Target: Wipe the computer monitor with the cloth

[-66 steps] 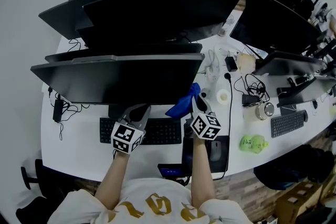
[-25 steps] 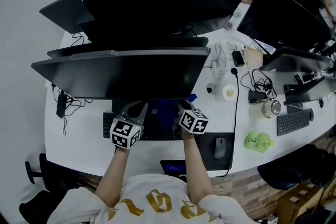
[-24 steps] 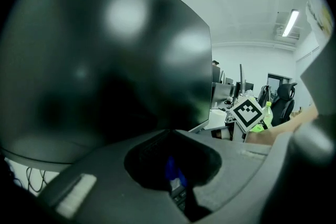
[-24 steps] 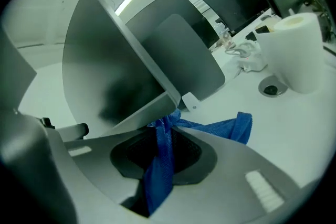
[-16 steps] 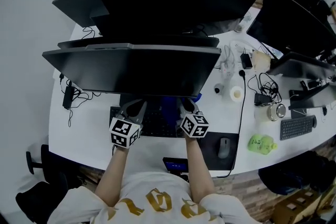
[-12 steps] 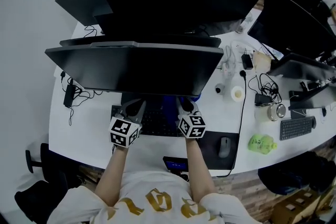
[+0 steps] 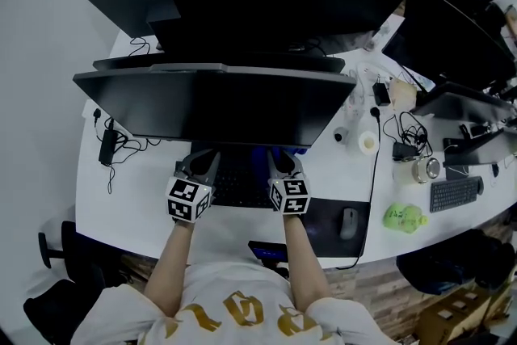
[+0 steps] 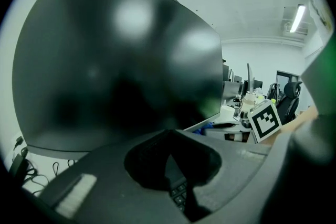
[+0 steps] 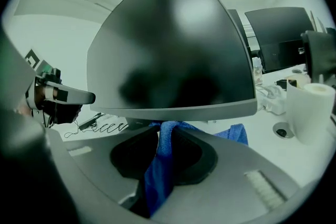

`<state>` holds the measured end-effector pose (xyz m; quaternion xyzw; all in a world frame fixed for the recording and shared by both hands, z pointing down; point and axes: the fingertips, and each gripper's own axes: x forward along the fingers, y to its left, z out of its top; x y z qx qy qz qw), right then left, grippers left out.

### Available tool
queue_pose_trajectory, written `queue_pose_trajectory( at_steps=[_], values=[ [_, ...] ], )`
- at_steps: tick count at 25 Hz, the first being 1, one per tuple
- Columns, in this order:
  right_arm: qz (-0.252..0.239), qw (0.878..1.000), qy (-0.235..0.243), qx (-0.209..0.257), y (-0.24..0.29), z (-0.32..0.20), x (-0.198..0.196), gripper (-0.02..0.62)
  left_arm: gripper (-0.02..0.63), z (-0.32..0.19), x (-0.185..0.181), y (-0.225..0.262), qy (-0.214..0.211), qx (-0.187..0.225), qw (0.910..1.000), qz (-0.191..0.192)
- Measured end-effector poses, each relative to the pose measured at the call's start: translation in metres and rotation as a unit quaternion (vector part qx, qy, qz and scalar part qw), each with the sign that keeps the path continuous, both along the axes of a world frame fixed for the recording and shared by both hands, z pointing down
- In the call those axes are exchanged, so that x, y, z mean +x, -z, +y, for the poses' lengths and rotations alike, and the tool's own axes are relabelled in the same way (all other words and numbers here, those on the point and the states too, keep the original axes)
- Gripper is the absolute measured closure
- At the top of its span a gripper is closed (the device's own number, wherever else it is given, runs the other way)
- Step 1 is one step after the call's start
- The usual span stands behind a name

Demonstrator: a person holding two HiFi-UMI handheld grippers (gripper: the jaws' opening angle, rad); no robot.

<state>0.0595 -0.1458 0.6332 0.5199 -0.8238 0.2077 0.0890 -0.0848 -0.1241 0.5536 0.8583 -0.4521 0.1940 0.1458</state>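
Observation:
The nearest black monitor (image 7: 214,105) stands in front of me, its dark screen (image 8: 115,60) filling the left gripper view. My right gripper (image 7: 279,162) is just under the monitor's lower edge (image 9: 178,112), right of centre, and is shut on a blue cloth (image 9: 161,162). The cloth hangs between the jaws and trails onto the desk. In the head view the monitor hides most of the cloth. My left gripper (image 7: 202,166) is below the screen's lower edge, left of centre. Its jaws (image 8: 170,136) are shut with nothing in them.
A black keyboard (image 7: 234,183) lies under both grippers. A mouse (image 7: 348,222) on a dark mat, a green object (image 7: 404,216), a white roll (image 7: 367,143) and cables lie to the right. More monitors (image 7: 283,8) stand behind and at right.
My right gripper has carried the blue cloth left from the monitor's right corner to beneath its lower edge, where the cloth is now mostly hidden. The left gripper has barely moved.

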Motion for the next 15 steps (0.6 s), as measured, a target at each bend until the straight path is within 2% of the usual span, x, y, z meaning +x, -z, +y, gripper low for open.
queue_pose_trajectory(
  at_steps=[15],
  values=[
    [0.025, 1.000, 0.000, 0.004, 0.002, 0.001, -0.042, 0.500, 0.604, 0.013, -0.059, -0.011, 0.022, -0.015, 0.9996, -0.002]
  ],
)
